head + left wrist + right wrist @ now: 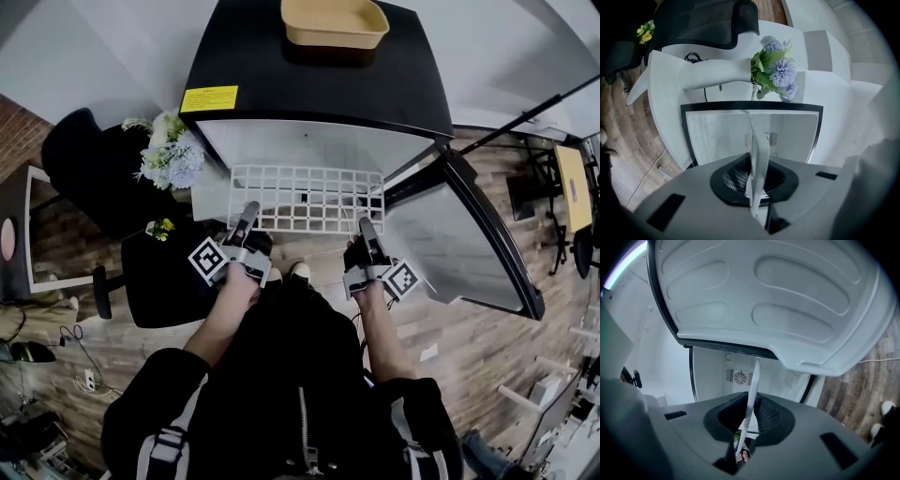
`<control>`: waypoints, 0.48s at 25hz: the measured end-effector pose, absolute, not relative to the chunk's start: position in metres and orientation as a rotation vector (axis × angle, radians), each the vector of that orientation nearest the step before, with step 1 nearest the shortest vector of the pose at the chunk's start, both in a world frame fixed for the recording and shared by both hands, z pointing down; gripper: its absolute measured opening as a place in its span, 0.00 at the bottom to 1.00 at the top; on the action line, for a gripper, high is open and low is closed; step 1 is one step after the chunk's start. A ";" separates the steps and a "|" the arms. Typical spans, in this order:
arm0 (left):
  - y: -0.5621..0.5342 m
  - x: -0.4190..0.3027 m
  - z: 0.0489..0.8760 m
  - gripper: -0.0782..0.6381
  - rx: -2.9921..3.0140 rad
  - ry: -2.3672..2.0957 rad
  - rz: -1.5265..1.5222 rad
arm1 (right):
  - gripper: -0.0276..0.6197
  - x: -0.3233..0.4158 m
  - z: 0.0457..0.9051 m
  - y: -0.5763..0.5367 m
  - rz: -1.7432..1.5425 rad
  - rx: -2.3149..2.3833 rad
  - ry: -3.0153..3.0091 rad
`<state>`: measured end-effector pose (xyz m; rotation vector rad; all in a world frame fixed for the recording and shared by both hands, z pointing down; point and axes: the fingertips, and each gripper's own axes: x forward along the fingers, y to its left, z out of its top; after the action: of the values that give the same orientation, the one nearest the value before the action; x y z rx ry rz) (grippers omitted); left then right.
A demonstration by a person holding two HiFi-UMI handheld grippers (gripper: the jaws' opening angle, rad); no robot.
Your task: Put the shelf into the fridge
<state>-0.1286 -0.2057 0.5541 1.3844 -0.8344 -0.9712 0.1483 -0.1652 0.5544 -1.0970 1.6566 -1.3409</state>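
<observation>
A white wire-grid shelf [307, 198] lies level in front of the small black fridge [309, 75], its far edge at the open white cavity [309, 145]. My left gripper [246, 223] is shut on the shelf's near left edge, and the shelf [758, 154] shows edge-on between its jaws. Over at the near right edge, my right gripper [368, 235] is shut on the shelf [751, 399] too, seen there as a thin white strip. The fridge door [469, 234] stands swung open to the right, and its moulded inner liner [778, 301] fills the top of the right gripper view.
A tan tray [335, 22] sits on the fridge top. Left of the fridge stand a vase of pale blue flowers [173, 155], a black office chair [89, 159] and a black stool [164, 277]. Wooden floor [469, 337] lies around; desks are at the far right.
</observation>
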 end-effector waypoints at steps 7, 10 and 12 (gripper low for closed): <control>-0.216 -0.131 0.558 0.17 1.384 -0.835 -0.963 | 0.11 0.146 0.559 -0.176 -1.350 -1.101 1.653; -0.216 -0.133 0.559 0.16 1.383 -0.841 -0.961 | 0.11 0.145 0.561 -0.176 -1.352 -1.097 1.650; -0.215 -0.133 0.559 0.16 1.383 -0.840 -0.966 | 0.11 0.145 0.560 -0.176 -1.353 -1.090 1.647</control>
<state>-0.1326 -0.2154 0.5590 1.3826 -0.8403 -0.9657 0.1449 -0.1759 0.5595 -1.0902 1.6473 -1.3527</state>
